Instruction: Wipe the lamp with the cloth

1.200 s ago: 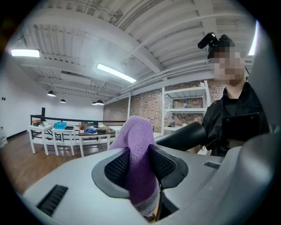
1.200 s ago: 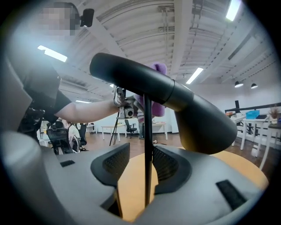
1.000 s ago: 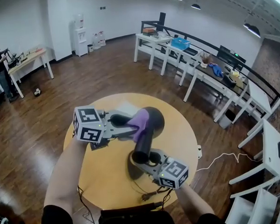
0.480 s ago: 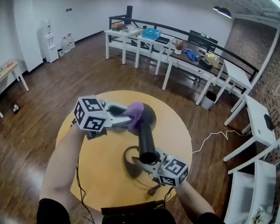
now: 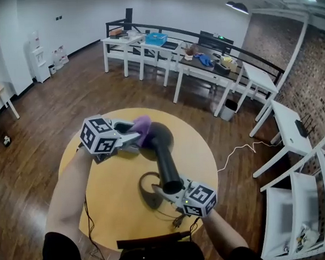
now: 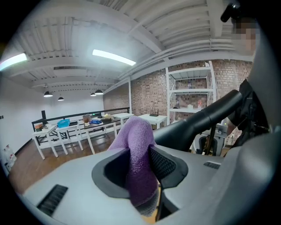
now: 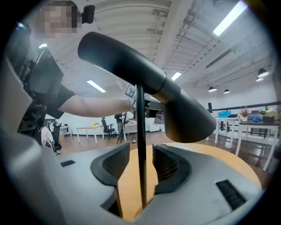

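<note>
- The room is a large hall with a dark wooden floor, white tables along a railing and a brick wall. Directly below me is a round wooden desk (image 5: pixel 109 204).
- The black lamp (image 5: pixel 165 164) is on this desk. Its dark round base seems to rest on the side near me, and its thick arm goes up to a cone-shaped head at the far end.
- My left gripper (image 5: pixel 134 135) is closed on the purple cloth (image 5: pixel 142 124). The folded cloth is pinched between the jaws and sticks out in front, at the left side of the lamp head. As far as I can judge, it touches the head.
- My right gripper (image 5: pixel 166 188) is low at the lamp. Its jaws stand apart with the thin black stem between them and a gap on each side, so it does not clamp.
- I judge the cloth soft, light and fluffy. It will fold around the curved head easily, and a firm pinch is enough.
- The lamp looks hard, smooth and rather top-heavy, so I expect the arm to swing or tip under pressure. I would steady it at the stem or the lower arm, not at the head.
- A cable (image 5: pixel 176 223) lies beside the base and could catch.
</note>
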`<state>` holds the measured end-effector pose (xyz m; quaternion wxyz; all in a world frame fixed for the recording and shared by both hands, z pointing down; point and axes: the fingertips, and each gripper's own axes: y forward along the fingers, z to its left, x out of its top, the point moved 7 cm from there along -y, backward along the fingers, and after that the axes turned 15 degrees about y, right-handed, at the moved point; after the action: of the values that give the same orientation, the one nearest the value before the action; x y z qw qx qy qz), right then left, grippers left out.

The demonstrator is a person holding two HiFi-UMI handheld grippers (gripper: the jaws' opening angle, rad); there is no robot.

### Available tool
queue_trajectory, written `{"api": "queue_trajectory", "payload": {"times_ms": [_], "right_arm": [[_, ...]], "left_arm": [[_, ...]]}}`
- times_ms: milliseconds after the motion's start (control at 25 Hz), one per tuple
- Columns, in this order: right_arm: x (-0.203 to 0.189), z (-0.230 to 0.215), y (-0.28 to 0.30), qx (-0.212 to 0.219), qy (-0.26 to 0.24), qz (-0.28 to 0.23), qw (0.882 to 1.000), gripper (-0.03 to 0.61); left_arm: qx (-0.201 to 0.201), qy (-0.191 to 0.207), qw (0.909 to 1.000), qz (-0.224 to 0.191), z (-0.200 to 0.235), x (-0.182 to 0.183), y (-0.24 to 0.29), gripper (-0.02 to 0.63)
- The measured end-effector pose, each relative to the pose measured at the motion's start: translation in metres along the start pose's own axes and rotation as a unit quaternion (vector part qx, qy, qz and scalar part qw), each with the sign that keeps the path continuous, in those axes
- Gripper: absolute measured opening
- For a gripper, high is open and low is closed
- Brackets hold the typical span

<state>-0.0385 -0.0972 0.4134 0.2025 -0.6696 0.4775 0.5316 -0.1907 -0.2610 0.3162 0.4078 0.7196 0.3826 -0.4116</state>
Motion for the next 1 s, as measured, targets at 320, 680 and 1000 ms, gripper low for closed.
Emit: {"api": "queue_trajectory", "payload": {"times_ms": [320, 680, 1000], "right_arm": [[-0.007, -0.011, -0.007, -0.007, 0.054, -0.027, 0.998, 0.169], [-0.014, -0.003, -0.007, -0.028, 0.004, 0.009, 1.000, 0.169], [-0.012, -0.005, -0.004, -0.040, 0.001, 0.022, 0.999, 0.169]], "left_arm": [[-0.023, -0.015, 0.9824, -0.185, -0.089, 0.034, -0.073, 0.121], [-0.072, -0.061, 0.9565, -0.276, -0.145, 0.049, -0.076, 0.121], [-0.037, -0.045, 0.9636, -0.261, -0.137, 0.040, -0.051, 0.123]]}}
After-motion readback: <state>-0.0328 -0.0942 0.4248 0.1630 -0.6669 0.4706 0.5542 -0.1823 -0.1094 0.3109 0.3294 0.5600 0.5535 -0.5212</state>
